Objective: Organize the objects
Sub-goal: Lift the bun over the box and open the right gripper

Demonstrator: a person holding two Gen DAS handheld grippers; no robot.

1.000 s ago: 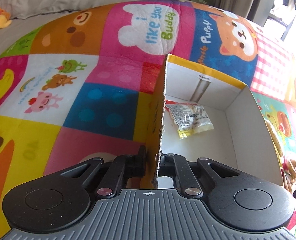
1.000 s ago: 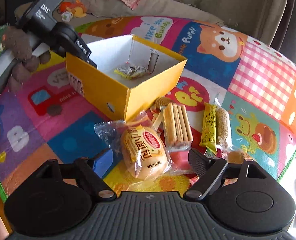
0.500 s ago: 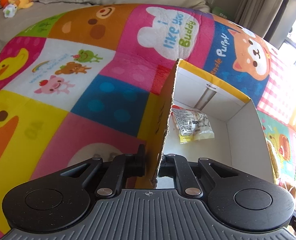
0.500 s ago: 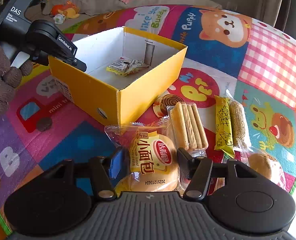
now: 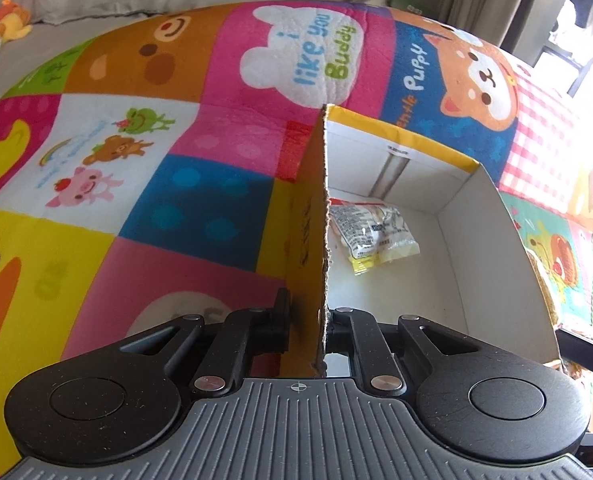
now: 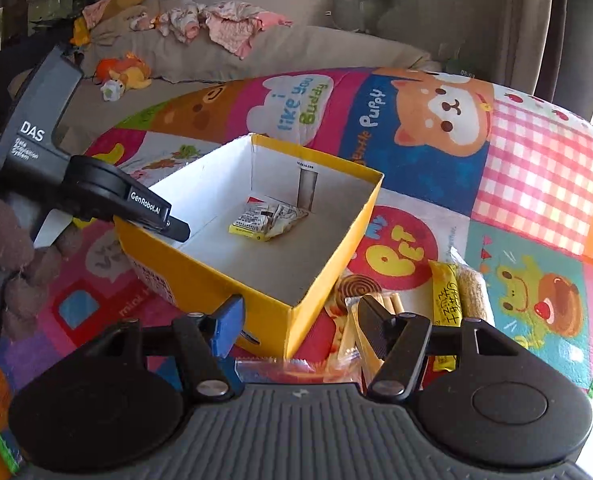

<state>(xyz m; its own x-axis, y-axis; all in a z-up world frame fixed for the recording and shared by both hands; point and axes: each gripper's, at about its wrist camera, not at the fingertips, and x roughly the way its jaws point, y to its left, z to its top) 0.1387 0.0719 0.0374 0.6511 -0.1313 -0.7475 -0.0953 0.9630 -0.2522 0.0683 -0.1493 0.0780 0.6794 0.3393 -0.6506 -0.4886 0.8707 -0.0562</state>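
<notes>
My left gripper (image 5: 305,322) is clamped on the near wall of the yellow cardboard box (image 6: 200,280), which sits on the patchwork cartoon play mat (image 6: 536,168) before a beige sofa (image 6: 296,52). My right gripper (image 6: 298,326), jaws just reopening slightly, grips a clear-wrapped bun (image 6: 296,370) by the box's corner.

The play mat (image 6: 536,168) reads "i like you Buddy" on a white cloud, "Puppy" beside the orange dog, and "My Pet" on a red circle. The left gripper (image 6: 176,230) carries "DAS" on its body and "GenRobot.AI" on its arm.
</notes>
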